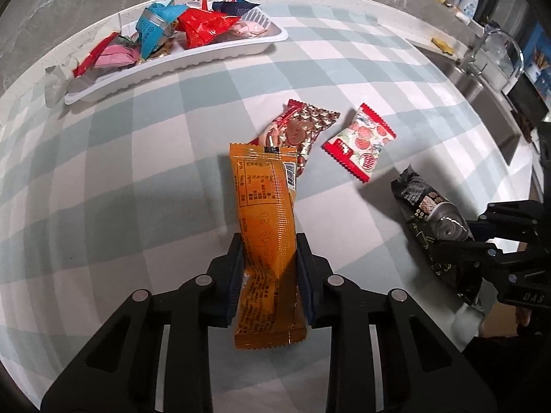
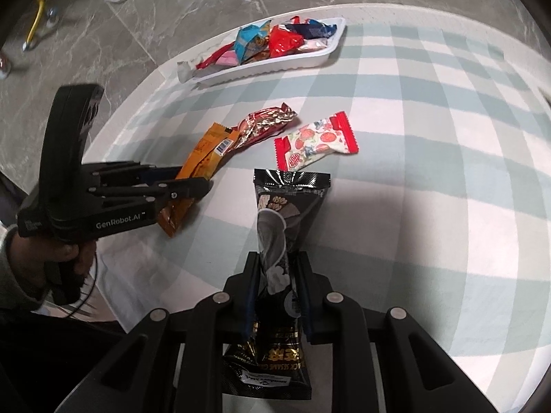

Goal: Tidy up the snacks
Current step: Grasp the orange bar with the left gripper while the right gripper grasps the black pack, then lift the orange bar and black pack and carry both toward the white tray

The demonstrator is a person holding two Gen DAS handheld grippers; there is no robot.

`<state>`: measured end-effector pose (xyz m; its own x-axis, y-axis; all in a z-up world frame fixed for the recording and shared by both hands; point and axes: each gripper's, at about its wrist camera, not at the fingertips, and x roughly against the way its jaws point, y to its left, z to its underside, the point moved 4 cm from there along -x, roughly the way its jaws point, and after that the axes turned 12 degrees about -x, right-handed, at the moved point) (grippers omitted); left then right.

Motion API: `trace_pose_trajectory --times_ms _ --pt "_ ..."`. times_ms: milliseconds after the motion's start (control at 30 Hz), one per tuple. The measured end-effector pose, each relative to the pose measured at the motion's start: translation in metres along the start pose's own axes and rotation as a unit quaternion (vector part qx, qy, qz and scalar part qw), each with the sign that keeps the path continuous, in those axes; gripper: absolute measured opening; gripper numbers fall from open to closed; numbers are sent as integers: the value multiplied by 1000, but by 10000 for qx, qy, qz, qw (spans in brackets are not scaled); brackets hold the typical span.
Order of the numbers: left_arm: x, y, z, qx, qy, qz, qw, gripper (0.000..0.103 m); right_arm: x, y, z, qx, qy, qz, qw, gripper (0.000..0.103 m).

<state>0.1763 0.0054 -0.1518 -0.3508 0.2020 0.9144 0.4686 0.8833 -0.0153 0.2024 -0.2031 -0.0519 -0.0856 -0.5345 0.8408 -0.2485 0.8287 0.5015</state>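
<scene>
Gripping step: left gripper (image 1: pixel 268 268) clamped on orange snack bar (image 1: pixel 265 213), right gripper (image 2: pixel 277 285) clamped on black snack packet (image 2: pixel 286 213), both mid-tablecloth (image 1: pixel 103 189). Next, as judged: lift and carry each to white tray (image 1: pixel 220 51) at the cloth's far edge.

Both grippers built of matte black plastic linkages, joined by round silver pins. Dark blue ribbed pads (image 1: pixel 236 275) fitted inside fingers. "GenRobot.AI" printed white on left gripper (image 2: pixel 203 186) body. Grey sleeve (image 2: pixel 10 275) worn; thin black cable (image 2: pixel 91 292) seen at wrist.
</scene>
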Motion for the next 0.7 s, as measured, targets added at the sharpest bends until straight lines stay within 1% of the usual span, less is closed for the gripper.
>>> trace_pose_trajectory --times_ms 233,367,500,633,700 --pt "5 0 -1 0 -70 176 9998 26 6 -7 -5 -487 68 -451 9978 20" --pt "8 1 -2 -13 -105 243 9996 26 5 -10 -8 -645 111 -569 9962 20" --pt "8 1 -2 -20 -87 284 9996 26 4 -5 -10 -464 121 -443 9979 20" --pt "5 1 -2 -23 -65 325 9994 26 -3 3 -11 -95 166 -53 9998 21" --pt "3 2 -2 -9 -53 380 9993 26 -5 5 -11 -45 202 -71 9998 21"
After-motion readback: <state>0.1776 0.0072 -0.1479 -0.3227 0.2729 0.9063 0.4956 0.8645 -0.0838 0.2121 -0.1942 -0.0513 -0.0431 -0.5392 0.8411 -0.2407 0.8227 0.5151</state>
